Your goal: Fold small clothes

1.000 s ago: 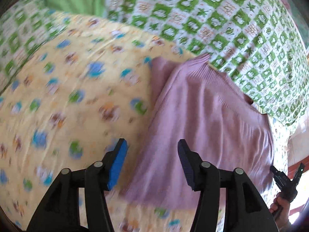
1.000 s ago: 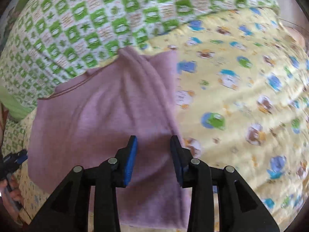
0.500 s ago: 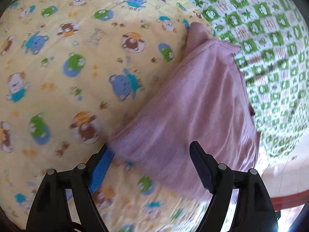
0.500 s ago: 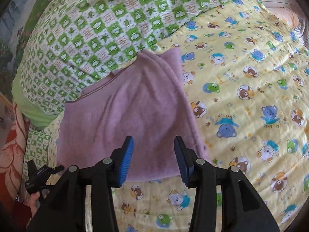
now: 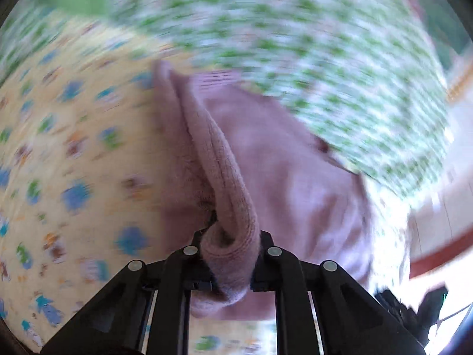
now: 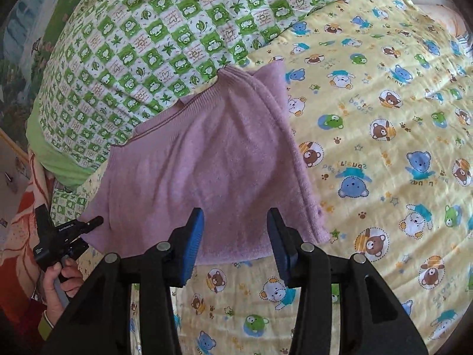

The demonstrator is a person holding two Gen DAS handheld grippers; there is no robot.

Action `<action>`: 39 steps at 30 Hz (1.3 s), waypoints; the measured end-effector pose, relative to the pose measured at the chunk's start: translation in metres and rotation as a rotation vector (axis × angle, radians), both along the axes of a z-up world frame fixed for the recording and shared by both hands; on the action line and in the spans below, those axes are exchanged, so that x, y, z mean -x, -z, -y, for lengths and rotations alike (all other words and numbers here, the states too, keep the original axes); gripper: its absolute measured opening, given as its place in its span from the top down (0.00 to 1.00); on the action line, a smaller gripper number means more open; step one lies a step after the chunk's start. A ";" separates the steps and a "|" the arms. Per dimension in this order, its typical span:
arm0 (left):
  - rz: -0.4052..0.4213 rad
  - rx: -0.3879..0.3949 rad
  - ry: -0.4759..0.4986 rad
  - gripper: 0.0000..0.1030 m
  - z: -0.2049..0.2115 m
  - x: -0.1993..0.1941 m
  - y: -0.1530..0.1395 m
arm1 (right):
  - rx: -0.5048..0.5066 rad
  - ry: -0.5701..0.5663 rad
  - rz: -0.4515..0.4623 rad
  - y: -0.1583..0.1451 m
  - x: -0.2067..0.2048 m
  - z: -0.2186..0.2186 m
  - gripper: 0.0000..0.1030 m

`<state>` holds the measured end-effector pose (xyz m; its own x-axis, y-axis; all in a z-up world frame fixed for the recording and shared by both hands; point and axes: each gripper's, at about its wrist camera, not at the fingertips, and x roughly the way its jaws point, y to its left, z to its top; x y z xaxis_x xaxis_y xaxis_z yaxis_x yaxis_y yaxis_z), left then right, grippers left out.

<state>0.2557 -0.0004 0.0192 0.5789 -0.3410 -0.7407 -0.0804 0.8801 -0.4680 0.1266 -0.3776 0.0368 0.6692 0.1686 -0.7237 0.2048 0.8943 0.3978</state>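
**Garment corner pinched for the next fold**

The pink garment [image 6: 207, 171] is spread on the yellow bear-print sheet [image 6: 384, 124], beside the green checked quilt [image 6: 147, 35]. Its near edge is clamped in the closed left gripper [image 5: 231, 254], presumably to be carried over. The right gripper [image 6: 235, 245] is held open and empty above the near hem, likely in readiness.
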 end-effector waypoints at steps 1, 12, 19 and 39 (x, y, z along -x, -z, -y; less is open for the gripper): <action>0.019 0.002 0.045 0.89 0.016 -0.001 -0.007 | -0.003 0.002 0.002 -0.001 -0.001 0.003 0.56; -0.046 -0.050 0.389 0.90 0.157 0.002 0.038 | -0.053 -0.128 0.007 -0.014 -0.071 0.011 0.56; -0.070 -0.033 0.367 0.90 0.149 0.000 0.046 | -0.111 -0.286 -0.022 0.001 -0.139 -0.018 0.43; -0.039 0.004 0.392 0.90 0.165 -0.010 0.021 | -0.139 -0.446 -0.021 0.001 -0.238 -0.079 0.86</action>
<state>0.2652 -0.1658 -0.0018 0.3759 -0.5334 -0.7577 0.2435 0.8458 -0.4746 0.3642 -0.2985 0.0356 0.4945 0.5333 -0.6864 -0.1786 0.8352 0.5202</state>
